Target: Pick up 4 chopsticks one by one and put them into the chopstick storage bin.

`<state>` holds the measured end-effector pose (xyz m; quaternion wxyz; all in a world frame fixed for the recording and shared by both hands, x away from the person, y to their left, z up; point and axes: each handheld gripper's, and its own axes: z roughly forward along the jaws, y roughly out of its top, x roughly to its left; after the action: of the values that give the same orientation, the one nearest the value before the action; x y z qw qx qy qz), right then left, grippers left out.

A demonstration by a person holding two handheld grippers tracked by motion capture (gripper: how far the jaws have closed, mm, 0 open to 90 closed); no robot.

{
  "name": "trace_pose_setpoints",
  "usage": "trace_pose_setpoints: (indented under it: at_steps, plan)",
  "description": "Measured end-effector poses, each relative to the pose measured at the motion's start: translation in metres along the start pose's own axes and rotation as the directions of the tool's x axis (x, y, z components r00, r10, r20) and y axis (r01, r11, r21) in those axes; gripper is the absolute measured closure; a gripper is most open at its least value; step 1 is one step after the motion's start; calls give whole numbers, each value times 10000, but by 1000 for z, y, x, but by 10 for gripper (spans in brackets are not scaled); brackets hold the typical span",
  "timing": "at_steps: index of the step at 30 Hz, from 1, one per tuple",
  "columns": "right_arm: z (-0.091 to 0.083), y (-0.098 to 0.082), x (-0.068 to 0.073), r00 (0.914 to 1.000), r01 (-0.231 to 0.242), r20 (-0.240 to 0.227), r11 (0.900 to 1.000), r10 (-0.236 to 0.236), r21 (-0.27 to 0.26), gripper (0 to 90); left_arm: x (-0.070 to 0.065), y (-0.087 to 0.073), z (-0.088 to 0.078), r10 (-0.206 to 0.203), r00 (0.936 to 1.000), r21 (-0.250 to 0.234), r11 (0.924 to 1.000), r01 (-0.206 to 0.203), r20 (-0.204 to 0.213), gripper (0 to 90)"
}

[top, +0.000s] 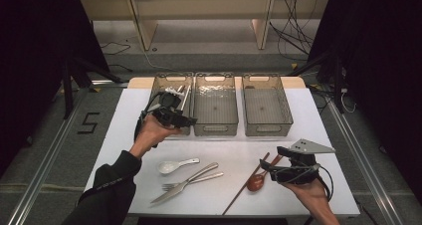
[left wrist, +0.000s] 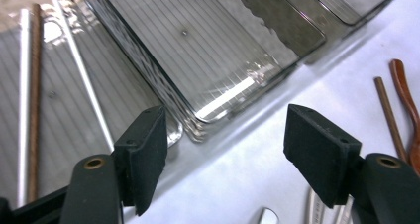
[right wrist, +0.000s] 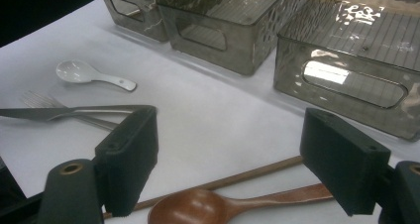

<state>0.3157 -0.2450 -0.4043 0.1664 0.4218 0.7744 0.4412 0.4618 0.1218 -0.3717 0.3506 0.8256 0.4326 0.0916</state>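
Observation:
Three smoky clear bins stand in a row at the back of the white table. The left bin [top: 172,76] holds a brown chopstick [left wrist: 33,100] and silver chopsticks [left wrist: 81,75]. My left gripper [top: 189,119] hovers over that bin's near end, open [left wrist: 225,149] with nothing between its jaws. My right gripper [top: 264,166] hangs open [right wrist: 230,159] just above a wooden spoon [right wrist: 198,206] and a brown chopstick [right wrist: 257,172] at the front right. A white spoon [top: 175,166], a fork [top: 199,174] and a knife [top: 171,192] lie at the front middle.
The middle bin [top: 215,131] and the right bin [top: 267,131] have nothing in them. The table's front edge runs close below the cutlery. Black stands and cables flank the table, with a wooden shelf unit on the floor behind.

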Motion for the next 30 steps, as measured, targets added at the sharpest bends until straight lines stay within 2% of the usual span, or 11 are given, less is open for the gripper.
trace_pose_setpoints:
  at_steps: [5,8,11,14,22,30]
  plan:
    - [0,0,0,10000,3,-5,10000,-3,-4,237,-12,-7,2,17,10000,-3,10000,-17,50,302]
    - [0,0,0,10000,-3,6,10000,3,-1,237,-21,-12,4,326,9995,170,9993,-327,39,285]
    - [0,0,0,10000,13,4,10000,-13,-4,237,-27,-16,6,425,9990,358,9984,-429,108,272]
    - [0,0,1,10000,15,-13,10000,-15,-27,237,-33,-20,6,332,9988,343,9988,-344,351,263]
    - [0,0,1,10000,39,9,10000,-39,-6,237,-52,-28,11,710,9952,684,9948,-757,675,233]
    - [0,0,1,10000,53,10,10000,-53,15,237,-69,-33,15,999,9908,653,9922,-1060,915,225]
